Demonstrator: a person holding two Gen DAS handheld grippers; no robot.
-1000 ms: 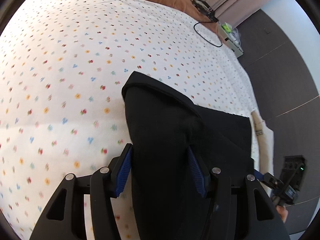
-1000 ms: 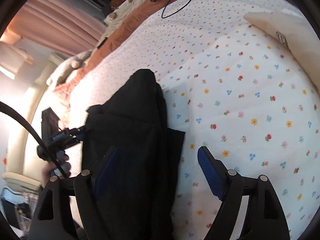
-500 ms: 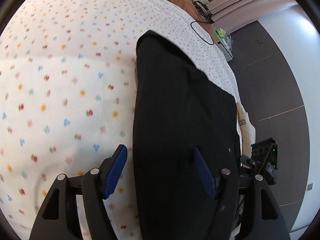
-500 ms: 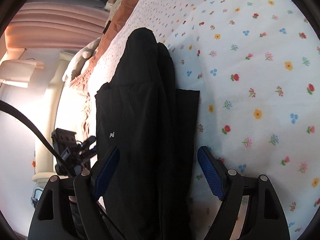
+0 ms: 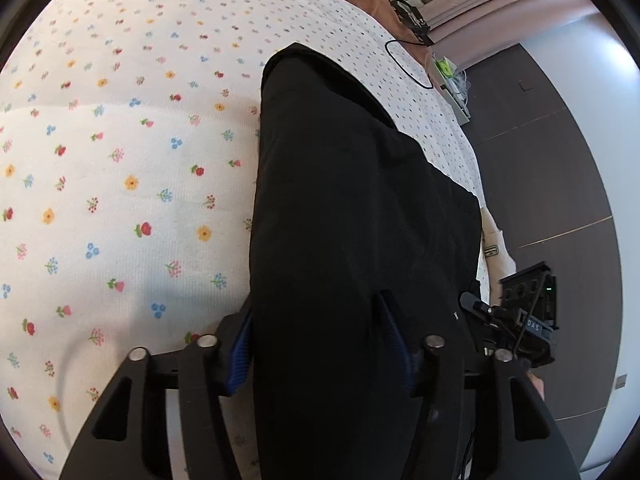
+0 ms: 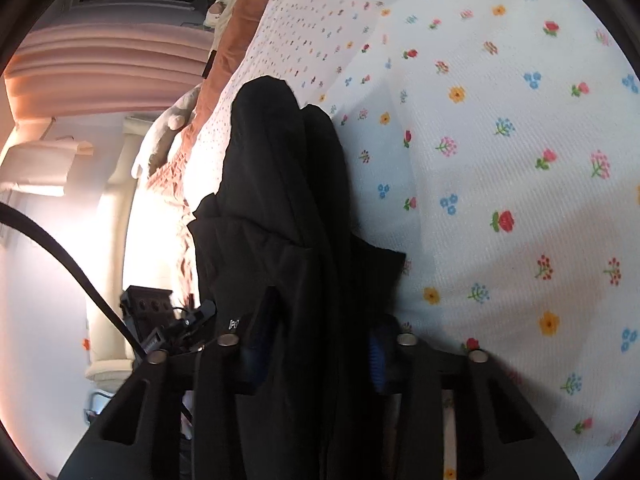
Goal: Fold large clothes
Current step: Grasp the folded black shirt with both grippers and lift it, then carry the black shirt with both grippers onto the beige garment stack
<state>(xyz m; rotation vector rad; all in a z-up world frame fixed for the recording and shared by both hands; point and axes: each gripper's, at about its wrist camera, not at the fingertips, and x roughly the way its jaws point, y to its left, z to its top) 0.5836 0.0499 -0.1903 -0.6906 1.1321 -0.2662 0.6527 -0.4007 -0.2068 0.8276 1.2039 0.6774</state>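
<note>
**Black garment clamped at both ends, over the bed**

Black garment [image 5: 352,208] is lying lengthwise on the flowered bedsheet [image 5: 120,160], near end lifted into both claws. I am seeing the left gripper [image 5: 316,344] squeezing it between its blue pads [image 5: 240,356], cloth bulging over the jaws. Right gripper [image 6: 316,344] is likewise clamping bunched folds of the same garment [image 6: 280,200]; small white logo showing by its left finger. A black cable [image 5: 408,64] is looping on the sheet's far edge. Dark floor [image 5: 560,184] is running beside the bed.
</note>
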